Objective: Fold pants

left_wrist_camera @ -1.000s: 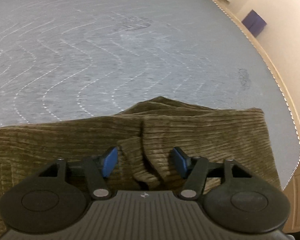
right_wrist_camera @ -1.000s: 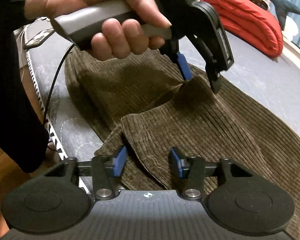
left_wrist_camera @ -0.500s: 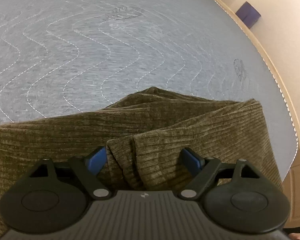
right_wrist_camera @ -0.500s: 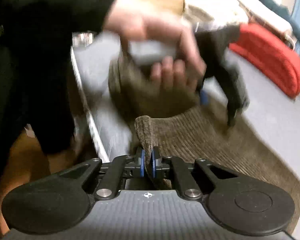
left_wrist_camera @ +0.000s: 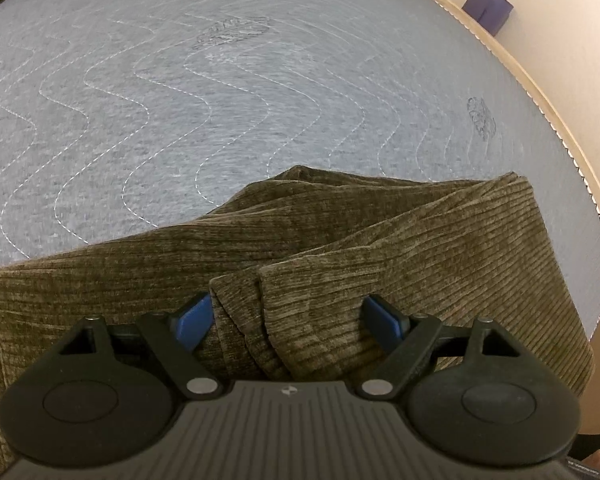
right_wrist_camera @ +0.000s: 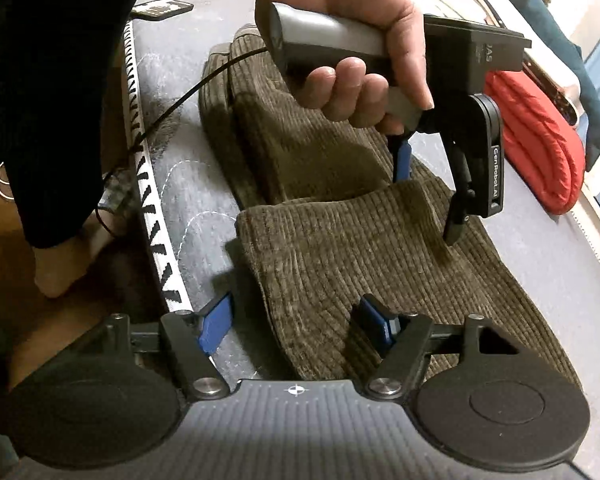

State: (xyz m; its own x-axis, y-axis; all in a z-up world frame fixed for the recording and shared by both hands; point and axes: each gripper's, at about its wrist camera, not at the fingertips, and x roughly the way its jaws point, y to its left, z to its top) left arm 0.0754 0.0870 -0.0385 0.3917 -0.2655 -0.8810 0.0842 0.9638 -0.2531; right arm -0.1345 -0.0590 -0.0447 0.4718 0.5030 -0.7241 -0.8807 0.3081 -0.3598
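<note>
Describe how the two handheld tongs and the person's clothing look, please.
Both tongs have black ribbed bodies, round black discs at each side, silver pivot screws and blue pads. In the right wrist view, the left tongs show a grey handle, a thin black cable and white lettering. The person wears a black sleeve.

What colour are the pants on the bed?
The ribbed corduroy pants are olive-brown, clearest in the left wrist view.

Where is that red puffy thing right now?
In the right wrist view, the red puffy thing lies at the far right on the grey mattress, beyond the brown pants and just behind the left tool.
</note>
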